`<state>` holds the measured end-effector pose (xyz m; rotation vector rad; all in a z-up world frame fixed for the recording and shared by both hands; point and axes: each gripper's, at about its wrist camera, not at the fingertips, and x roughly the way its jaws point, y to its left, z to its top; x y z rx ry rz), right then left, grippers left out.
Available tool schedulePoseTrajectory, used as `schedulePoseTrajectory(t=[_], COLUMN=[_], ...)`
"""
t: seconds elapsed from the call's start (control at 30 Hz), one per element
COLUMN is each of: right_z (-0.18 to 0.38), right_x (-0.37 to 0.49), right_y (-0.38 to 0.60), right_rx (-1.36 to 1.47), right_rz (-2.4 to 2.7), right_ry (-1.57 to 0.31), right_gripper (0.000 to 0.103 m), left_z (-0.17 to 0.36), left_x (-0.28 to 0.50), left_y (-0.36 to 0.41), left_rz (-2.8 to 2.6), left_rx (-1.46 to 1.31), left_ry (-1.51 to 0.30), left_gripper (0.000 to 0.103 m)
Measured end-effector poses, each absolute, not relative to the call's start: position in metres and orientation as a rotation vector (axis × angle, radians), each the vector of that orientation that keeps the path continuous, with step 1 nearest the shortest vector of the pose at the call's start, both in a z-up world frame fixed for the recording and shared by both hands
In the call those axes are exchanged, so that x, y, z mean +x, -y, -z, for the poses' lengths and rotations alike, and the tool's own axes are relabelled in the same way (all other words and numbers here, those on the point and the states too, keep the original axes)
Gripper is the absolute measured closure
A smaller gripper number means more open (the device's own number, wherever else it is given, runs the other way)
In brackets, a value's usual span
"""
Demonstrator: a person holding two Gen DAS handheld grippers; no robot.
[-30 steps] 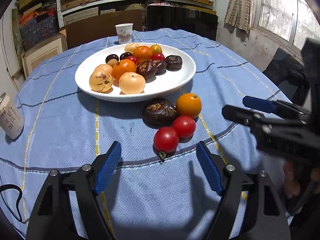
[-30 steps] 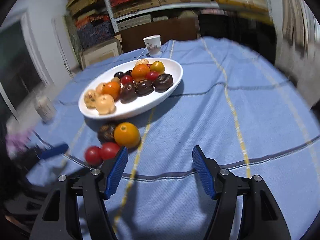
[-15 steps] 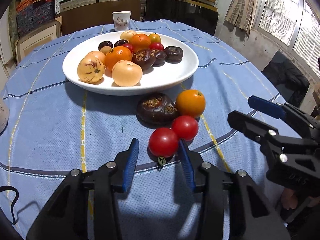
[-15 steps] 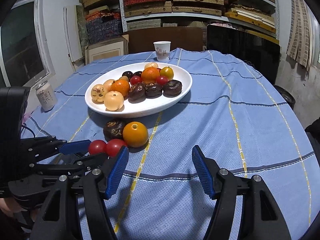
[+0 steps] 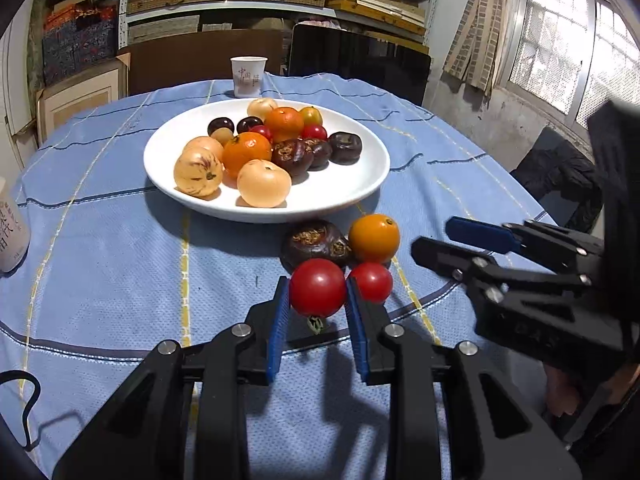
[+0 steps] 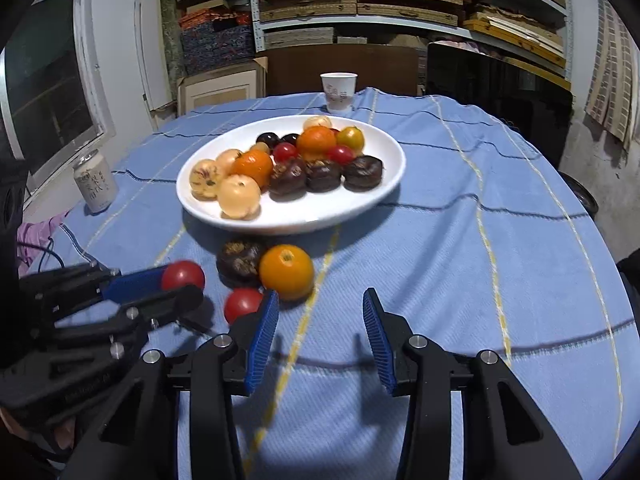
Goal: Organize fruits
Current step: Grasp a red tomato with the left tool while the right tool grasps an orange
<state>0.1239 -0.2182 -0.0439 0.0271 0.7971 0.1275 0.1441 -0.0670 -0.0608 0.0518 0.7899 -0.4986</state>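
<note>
**Gripper hardware: appearance**

Both units are showing identical construction. The left gripper is displaying matte black linkage arms, silver round-head screws at each pivot, and blue ribbed pads lining its fingers. The right gripper is showing the same black arms, silver screws and blue ribbed pads. Faint embossed lettering is appearing on one black housing, unreadable.

The bench, under a blue cloth, carries a white plate beyond the tool, a paper cup farther off, and a can at left.
</note>
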Motion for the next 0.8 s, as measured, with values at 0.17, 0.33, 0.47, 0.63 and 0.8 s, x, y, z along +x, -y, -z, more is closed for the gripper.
schedulePoseTrajectory(t=[0.17,0.33,0.47,0.63,0.8], right_z=[0.053,0.061,0.065,0.067,0.064], right_x=[0.151,0.158,0.163,0.161,0.155], right_y=[0.217,0.209,0.217,0.220,0.218], right_rx=[0.124,0.106,0.180,0.221,0.182], right_rz=[-0.172,-0.166,-0.197,-0.228,-0.210], right_ry=[-0.881,-0.882,-0.906,-0.888,-0.858], right_gripper=[0.059,0.059,0.059,0.065,0.065], left_z=[0.061,0.063,0.063,0.064,0.065], left_x=[0.147,0.148,0.149,0.150,0.150], left_y=[0.062,0.062,0.062,0.062,0.061], left_rz=[0.494,0.497,0.498,0.496,0.495], left_rx=[0.029,0.030,0.023,0.022,0.021], left_ry=[-0.803,-0.812,-0.818,-0.821,-0.823], left_gripper=[0.076,0.076,0.076,0.076,0.076])
